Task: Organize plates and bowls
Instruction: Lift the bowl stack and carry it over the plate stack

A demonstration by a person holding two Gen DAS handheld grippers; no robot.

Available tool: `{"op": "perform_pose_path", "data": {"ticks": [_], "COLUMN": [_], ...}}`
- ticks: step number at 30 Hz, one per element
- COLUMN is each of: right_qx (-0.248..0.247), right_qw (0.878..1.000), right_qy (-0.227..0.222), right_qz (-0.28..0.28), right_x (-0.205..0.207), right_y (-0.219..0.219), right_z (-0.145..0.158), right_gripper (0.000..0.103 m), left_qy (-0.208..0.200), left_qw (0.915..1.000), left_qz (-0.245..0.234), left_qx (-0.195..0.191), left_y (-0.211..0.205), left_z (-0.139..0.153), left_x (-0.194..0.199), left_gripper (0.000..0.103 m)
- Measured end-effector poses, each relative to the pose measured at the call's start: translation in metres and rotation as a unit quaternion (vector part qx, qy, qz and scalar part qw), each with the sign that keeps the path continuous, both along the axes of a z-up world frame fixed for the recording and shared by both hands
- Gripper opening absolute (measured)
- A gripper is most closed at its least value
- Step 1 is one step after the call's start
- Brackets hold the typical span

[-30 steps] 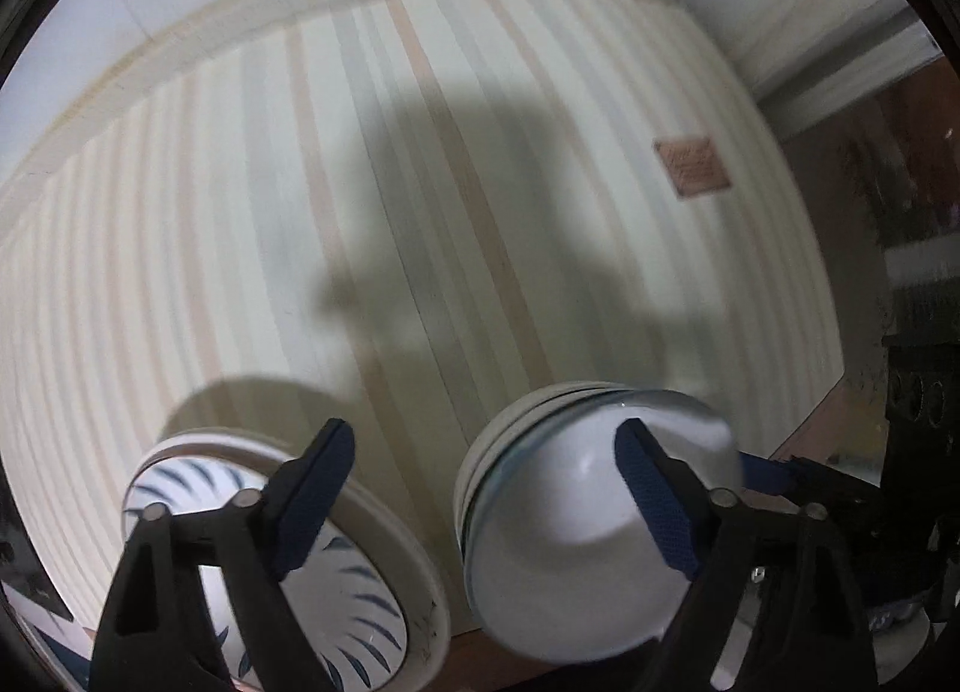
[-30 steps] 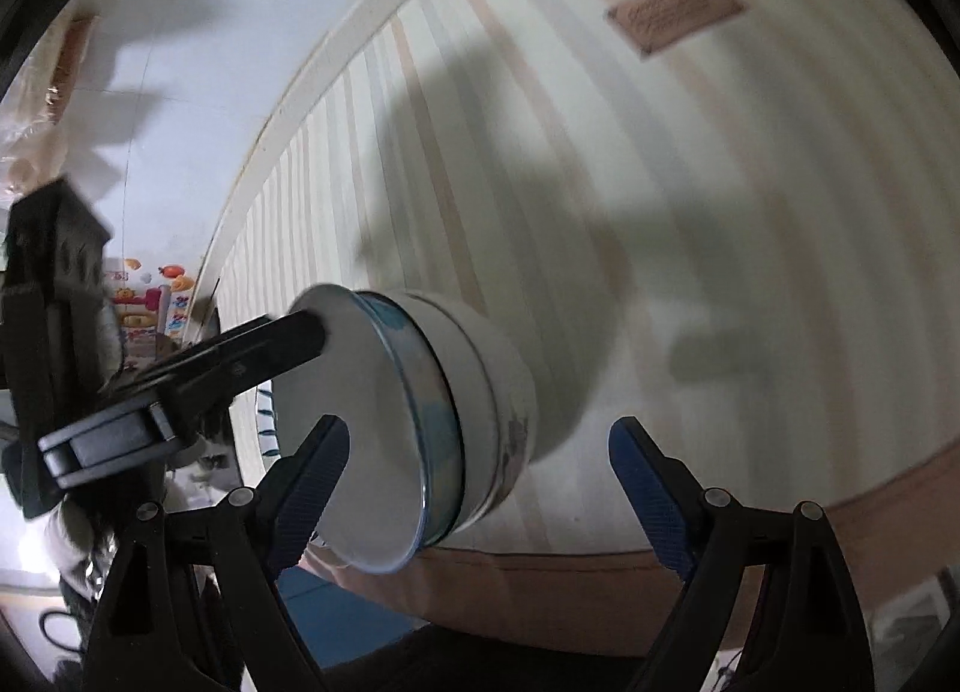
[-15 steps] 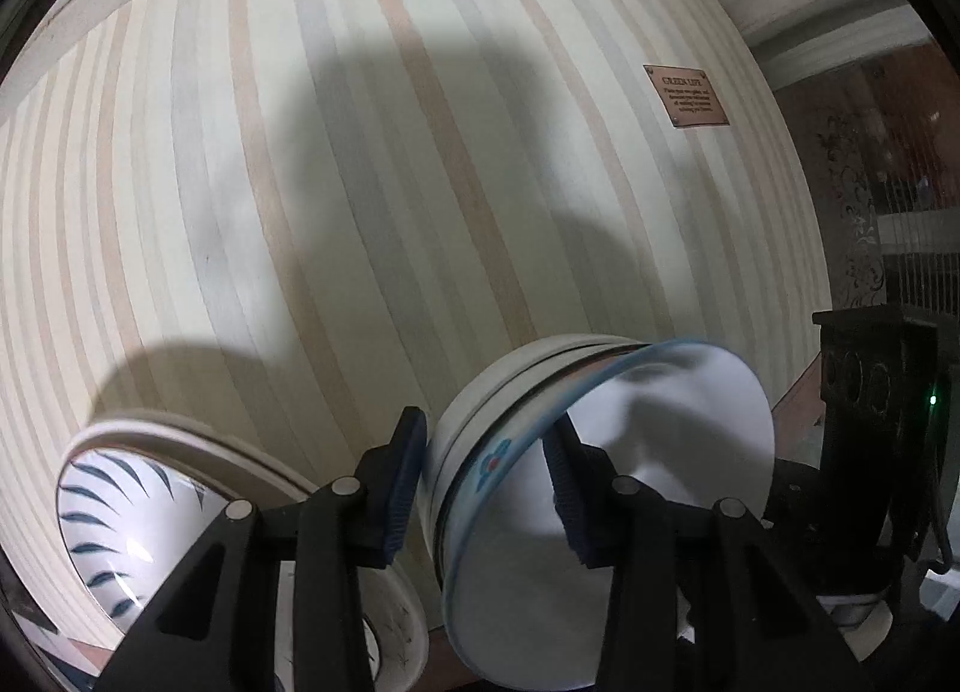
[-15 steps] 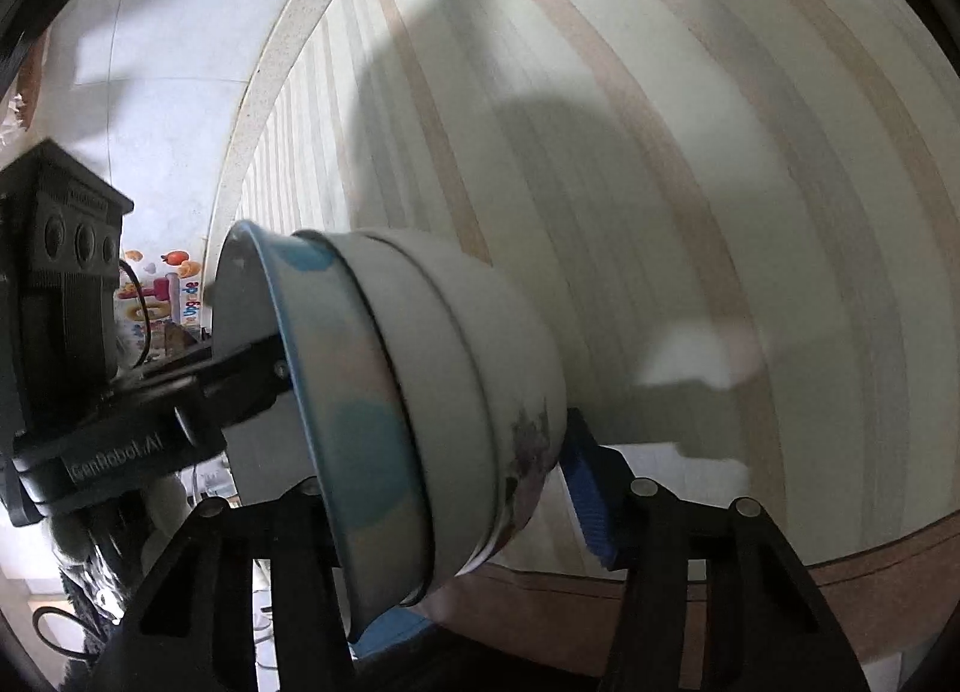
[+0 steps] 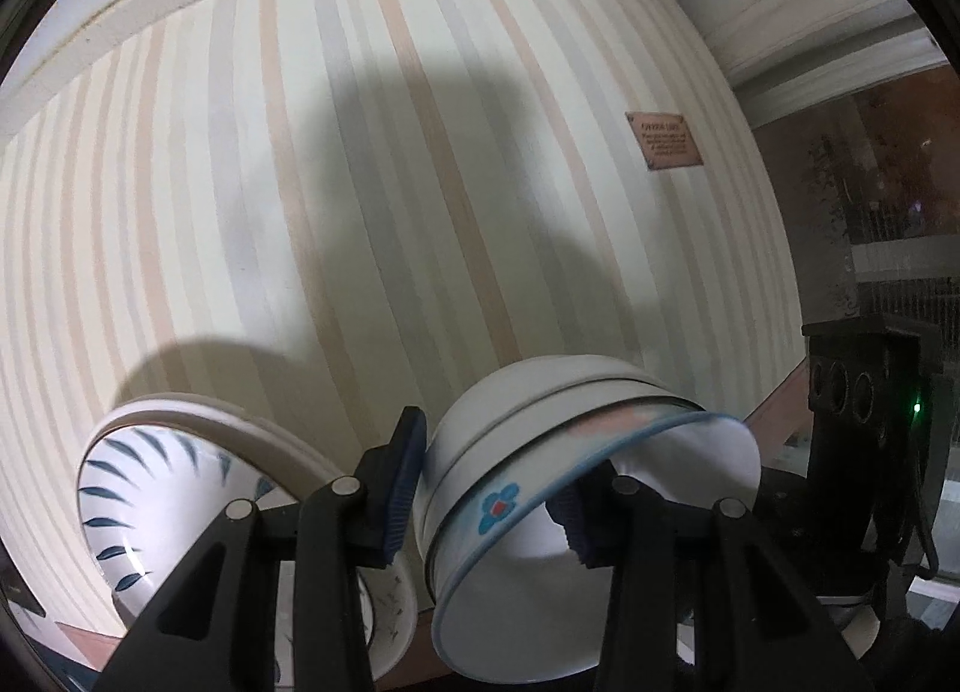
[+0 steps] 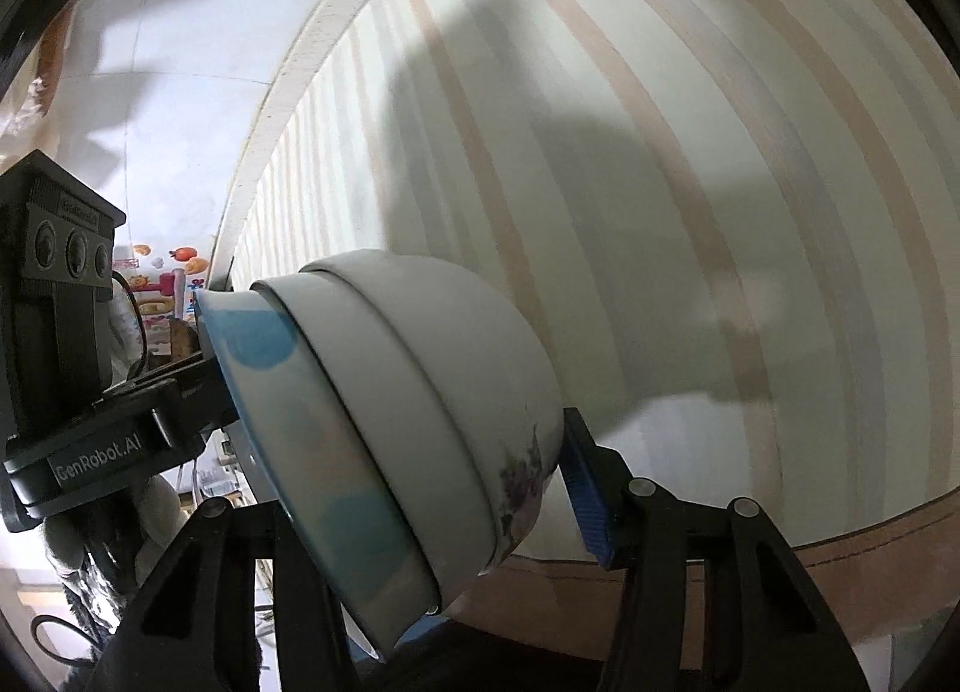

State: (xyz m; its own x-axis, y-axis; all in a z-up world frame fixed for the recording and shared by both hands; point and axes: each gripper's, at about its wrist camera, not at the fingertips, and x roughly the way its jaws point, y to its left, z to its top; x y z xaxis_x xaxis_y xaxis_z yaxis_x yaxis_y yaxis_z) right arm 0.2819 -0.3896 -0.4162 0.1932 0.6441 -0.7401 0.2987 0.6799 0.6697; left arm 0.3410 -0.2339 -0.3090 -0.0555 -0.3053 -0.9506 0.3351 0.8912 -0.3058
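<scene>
Three nested bowls [image 5: 528,428], white, the inner one blue-rimmed with a blue flower, hang tilted over the striped surface [image 5: 300,182]; both hand-held grippers, left [image 5: 492,488] and right [image 6: 420,488], wide a second ago, now clamp the stack (rim and base); two plates [image 5: 180,464] lie stacked alongside.

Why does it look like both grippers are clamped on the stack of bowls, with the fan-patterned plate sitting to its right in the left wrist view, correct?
Not quite. The left gripper and right gripper both clamp the stack of bowls, but the fan-patterned plate sits to the stack's left, not its right. The left wrist view shows it low on the left, over the striped tablecloth.
</scene>
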Motion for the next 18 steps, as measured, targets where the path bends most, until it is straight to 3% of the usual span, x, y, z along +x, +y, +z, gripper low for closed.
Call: {"op": "perform_pose_path", "data": {"ticks": [9, 18], "right_qx": [0.01, 0.009], "right_qw": [0.999, 0.992], "right_qy": [-0.019, -0.019], "right_qz": [0.041, 0.122], "right_x": [0.013, 0.024], "right_y": [0.023, 0.075], "right_z": [0.038, 0.046], "right_gripper": [0.052, 0.052], "left_qy": [-0.026, -0.025], "left_qw": [0.9984, 0.9924], "left_qz": [0.049, 0.121], "left_qx": [-0.01, 0.002], "left_y": [0.055, 0.114], "left_z": [0.034, 0.028], "left_x": [-0.004, -0.015], "left_gripper": [0.038, 0.037]}}
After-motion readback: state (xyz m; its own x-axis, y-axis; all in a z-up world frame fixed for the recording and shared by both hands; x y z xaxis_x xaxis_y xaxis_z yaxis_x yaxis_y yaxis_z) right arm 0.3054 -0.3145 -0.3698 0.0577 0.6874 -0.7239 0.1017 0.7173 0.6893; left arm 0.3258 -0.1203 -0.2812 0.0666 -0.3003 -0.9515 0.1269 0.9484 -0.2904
